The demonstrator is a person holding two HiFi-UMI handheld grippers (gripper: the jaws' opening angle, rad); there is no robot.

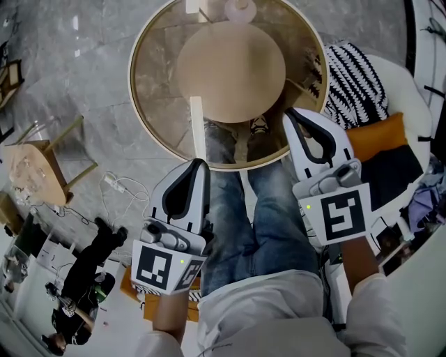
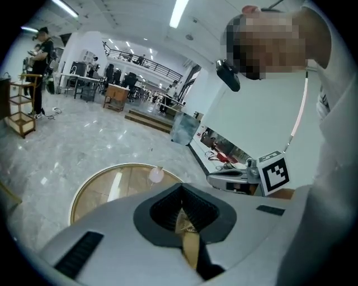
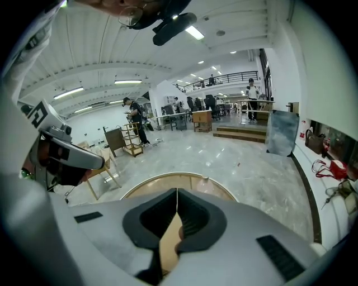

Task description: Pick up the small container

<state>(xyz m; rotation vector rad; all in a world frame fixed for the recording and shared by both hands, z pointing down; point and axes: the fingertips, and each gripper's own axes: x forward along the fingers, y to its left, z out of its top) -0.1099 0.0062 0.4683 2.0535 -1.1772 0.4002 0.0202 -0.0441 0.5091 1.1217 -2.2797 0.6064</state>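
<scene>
The small container (image 1: 240,8), pale and round, stands at the far edge of the round glass table (image 1: 143,104). It shows small in the left gripper view (image 2: 156,175) and in the right gripper view (image 3: 205,179). My left gripper (image 1: 201,163) hangs at the near rim of the table, shut with nothing between its jaws (image 2: 180,189). My right gripper (image 1: 292,113) sits over the near right rim, also shut and empty (image 3: 177,191). Both are far short of the container.
A wooden disc (image 1: 230,63) lies under the glass. My jeans-clad legs (image 1: 272,216) reach under the table. A black-and-white cushion (image 1: 355,73) and an orange one (image 1: 380,136) lie to the right. A wooden stool (image 1: 31,171) and a cable (image 1: 118,185) are at left.
</scene>
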